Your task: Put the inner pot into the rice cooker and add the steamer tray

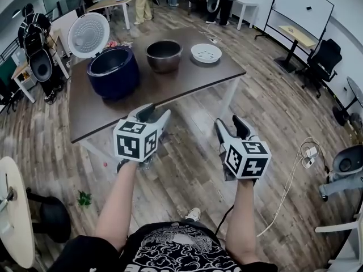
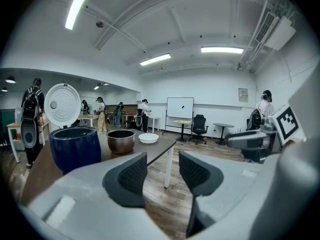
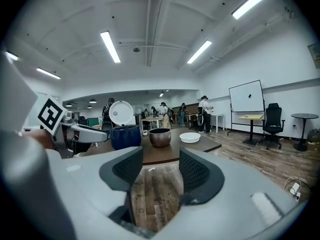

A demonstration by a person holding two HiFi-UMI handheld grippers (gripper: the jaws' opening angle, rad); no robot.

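Left gripper view: the body of the left claw (image 2: 162,164) covers the near part of the tabletop (image 2: 156,148) and the base of the rice cooker (image 2: 75,148). The steamer tray (image 2: 148,138) is too small there to confirm perforations. Head view: the round white table (image 1: 14,208) is cut off by the left edge, and the distant people (image 1: 143,3) are indistinct.

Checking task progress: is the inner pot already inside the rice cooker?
No, the inner pot stands on the table beside the open rice cooker.
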